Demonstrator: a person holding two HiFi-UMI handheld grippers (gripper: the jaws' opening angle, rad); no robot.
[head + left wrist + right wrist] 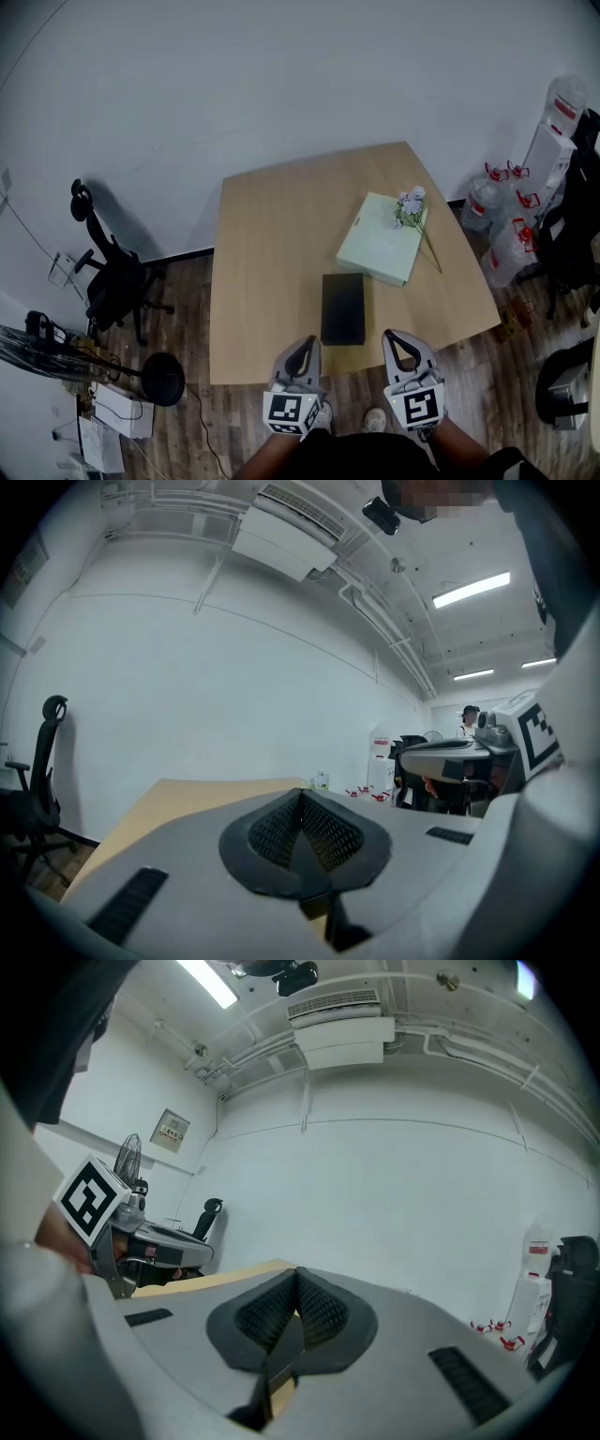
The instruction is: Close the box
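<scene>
A black box (343,308) lies flat near the front edge of the wooden table (272,253), lid down as far as I can tell. My left gripper (307,345) hovers at the table's front edge, just left of the box, shut with nothing in it. My right gripper (397,339) hangs just right of the box, also shut and empty. In the left gripper view the pads (302,829) meet at the tips, and in the right gripper view the pads (296,1312) touch too. Neither gripper touches the box.
A pale green flat box (380,240) with a small flower sprig (412,207) lies further back on the right. An office chair (111,273) stands left of the table, water bottles (497,220) at the right. A person stands far off in the left gripper view.
</scene>
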